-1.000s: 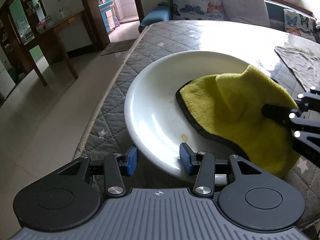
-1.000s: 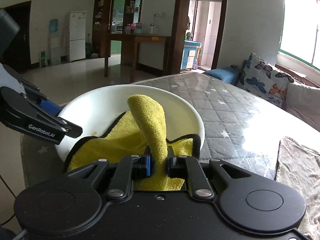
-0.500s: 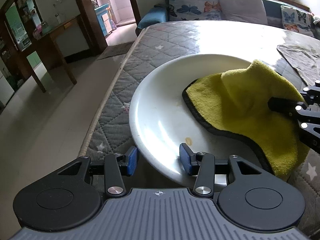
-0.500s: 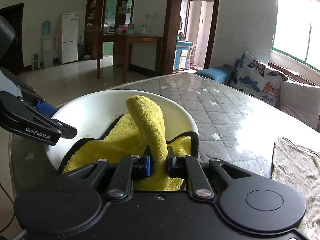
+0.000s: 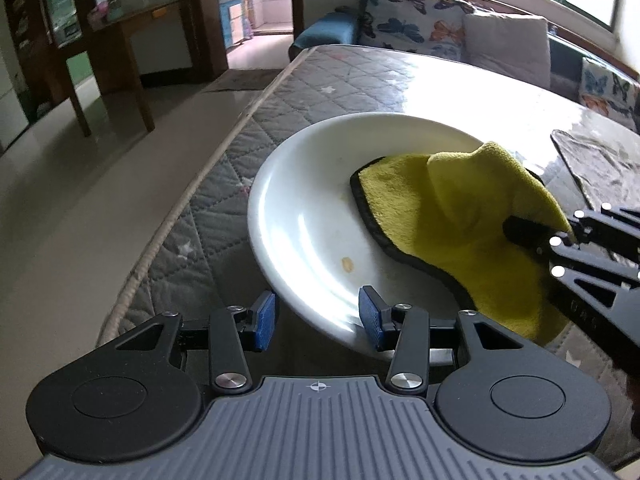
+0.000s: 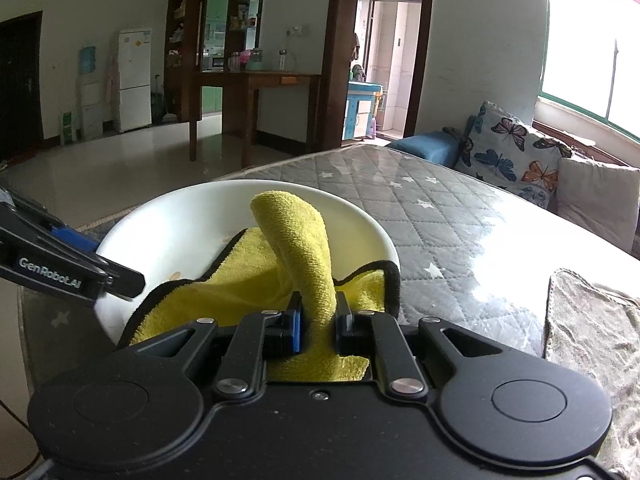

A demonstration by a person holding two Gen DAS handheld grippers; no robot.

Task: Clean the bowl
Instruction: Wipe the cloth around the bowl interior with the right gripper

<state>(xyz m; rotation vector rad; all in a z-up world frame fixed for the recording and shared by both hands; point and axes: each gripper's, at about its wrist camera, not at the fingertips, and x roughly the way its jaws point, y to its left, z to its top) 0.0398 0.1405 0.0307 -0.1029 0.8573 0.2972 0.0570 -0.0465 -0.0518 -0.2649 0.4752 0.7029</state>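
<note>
A white bowl rests on the quilted grey table top, with a small brown stain on its inner wall. A yellow cloth with a dark border lies over the bowl's right half and hangs past its rim. My right gripper is shut on a raised fold of the yellow cloth, at the bowl's near side in that view. My left gripper is open, its blue pads straddling the bowl's near rim: one outside, one over the inside. From the right wrist it shows as the left gripper at the bowl's left edge.
A grey towel lies flat on the table to the right of the bowl. The table's corded edge runs close along the bowl's left side, with floor below. Butterfly cushions line the far end.
The right gripper has shifted the yellow cloth slightly within the bowl, still clamped on its fold. The left gripper stays open at the near rim, and its view has tilted a little.
</note>
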